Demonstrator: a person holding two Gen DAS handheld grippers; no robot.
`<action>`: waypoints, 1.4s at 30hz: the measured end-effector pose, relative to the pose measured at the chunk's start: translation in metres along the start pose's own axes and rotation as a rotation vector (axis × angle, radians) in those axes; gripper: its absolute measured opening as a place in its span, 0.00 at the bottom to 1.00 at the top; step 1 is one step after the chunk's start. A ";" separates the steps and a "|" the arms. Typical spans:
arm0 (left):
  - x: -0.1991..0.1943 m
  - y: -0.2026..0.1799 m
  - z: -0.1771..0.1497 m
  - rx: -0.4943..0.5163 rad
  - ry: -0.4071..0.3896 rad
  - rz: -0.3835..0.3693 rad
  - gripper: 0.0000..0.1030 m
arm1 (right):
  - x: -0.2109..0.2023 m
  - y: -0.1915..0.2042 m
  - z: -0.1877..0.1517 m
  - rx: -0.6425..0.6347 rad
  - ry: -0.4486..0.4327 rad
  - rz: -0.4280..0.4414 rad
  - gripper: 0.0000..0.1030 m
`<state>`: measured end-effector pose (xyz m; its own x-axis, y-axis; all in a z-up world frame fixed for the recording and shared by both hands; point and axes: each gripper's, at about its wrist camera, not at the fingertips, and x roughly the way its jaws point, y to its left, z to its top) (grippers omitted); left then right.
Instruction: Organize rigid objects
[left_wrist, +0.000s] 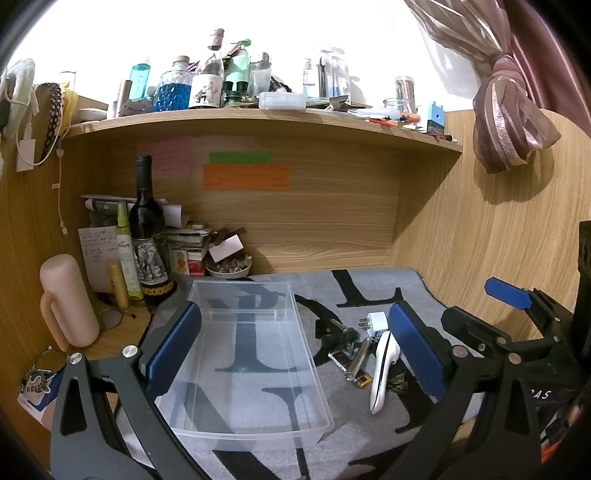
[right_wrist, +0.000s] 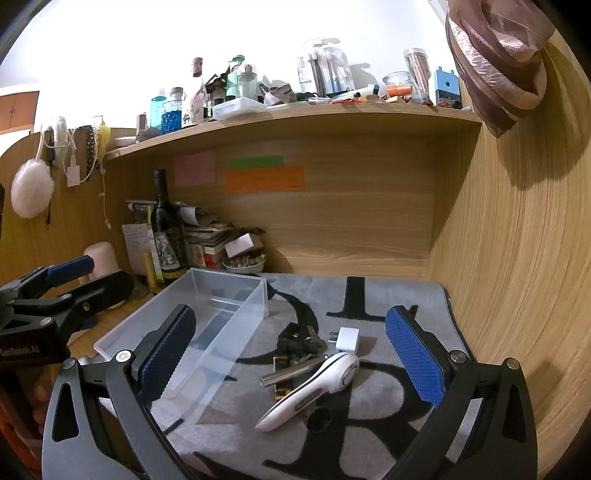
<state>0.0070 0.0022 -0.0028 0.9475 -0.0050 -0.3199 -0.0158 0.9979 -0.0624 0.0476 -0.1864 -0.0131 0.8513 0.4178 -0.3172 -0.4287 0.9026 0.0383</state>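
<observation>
both jaws stand wide apart, grasping nothing. from your left gripper (left_wrist: 295, 347), the clear bin (left_wrist: 255, 432) sits between the pads, the pile of small items just right of it. from your right gripper (right_wrist: 291, 354), the white handheld device (right_wrist: 317, 384) lies across a metal cylinder (right_wrist: 291, 373); lifting it carelessly may roll the cylinder. a grey lettered mat (right_wrist: 369, 295) covers a cluttered wooden desk.

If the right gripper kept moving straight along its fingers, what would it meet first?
Probably the white handheld device on the grey lettered mat; it lies between the open right gripper fingers, though depth is uncertain.
</observation>
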 end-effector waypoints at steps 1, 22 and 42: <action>0.000 0.000 0.000 0.000 0.000 0.000 1.00 | 0.000 0.000 0.000 0.000 0.000 0.001 1.00; 0.007 0.001 -0.002 0.003 0.014 -0.017 1.00 | 0.000 0.001 -0.004 -0.002 -0.001 -0.004 1.00; 0.064 0.038 0.000 -0.061 0.192 -0.089 1.00 | 0.047 -0.016 -0.004 0.028 0.093 -0.061 1.00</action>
<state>0.0674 0.0393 -0.0258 0.8676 -0.1108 -0.4848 0.0404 0.9873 -0.1533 0.0931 -0.1817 -0.0320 0.8433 0.3515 -0.4065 -0.3671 0.9293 0.0420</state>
